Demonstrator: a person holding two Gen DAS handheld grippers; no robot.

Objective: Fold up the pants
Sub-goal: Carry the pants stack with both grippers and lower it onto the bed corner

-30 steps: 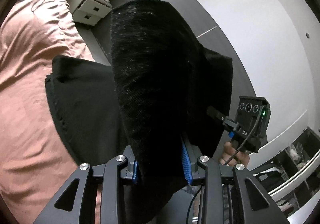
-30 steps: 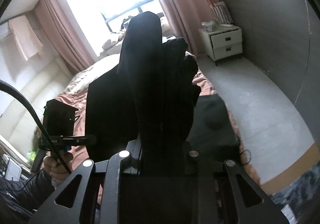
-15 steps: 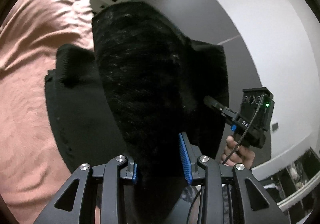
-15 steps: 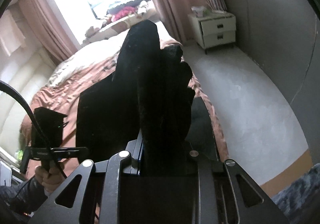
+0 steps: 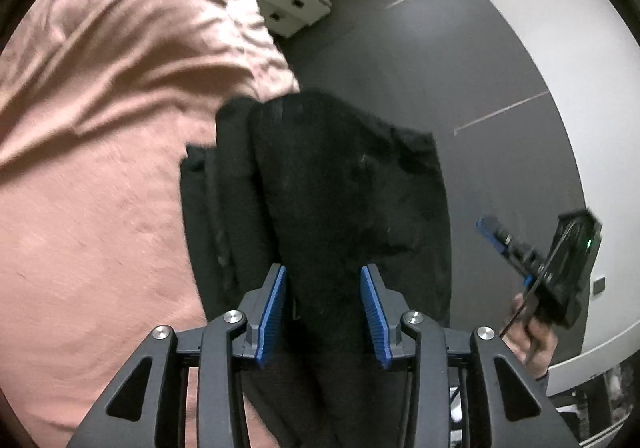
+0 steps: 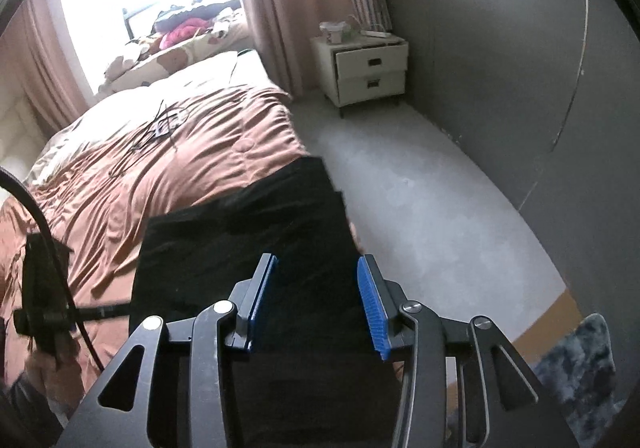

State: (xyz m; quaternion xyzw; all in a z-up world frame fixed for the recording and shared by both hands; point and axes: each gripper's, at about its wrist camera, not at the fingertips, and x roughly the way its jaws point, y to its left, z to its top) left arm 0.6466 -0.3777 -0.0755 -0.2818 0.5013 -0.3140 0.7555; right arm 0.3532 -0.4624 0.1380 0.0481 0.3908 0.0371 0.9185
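Both grippers opening: left gripper (image 5: pixel 323 310) w/ pants (image 5: pixel 340 192) fold between jaws; right gripper (image 6: pixel 316 302) released, pants now flat on bed (image 6: pixel 192 152)

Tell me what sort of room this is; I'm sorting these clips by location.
A bedroom, most likely. A bed with a rumpled pinkish-brown quilt fills most of the view, a white two-drawer nightstand stands beside it, and long curtains frame a bright window.
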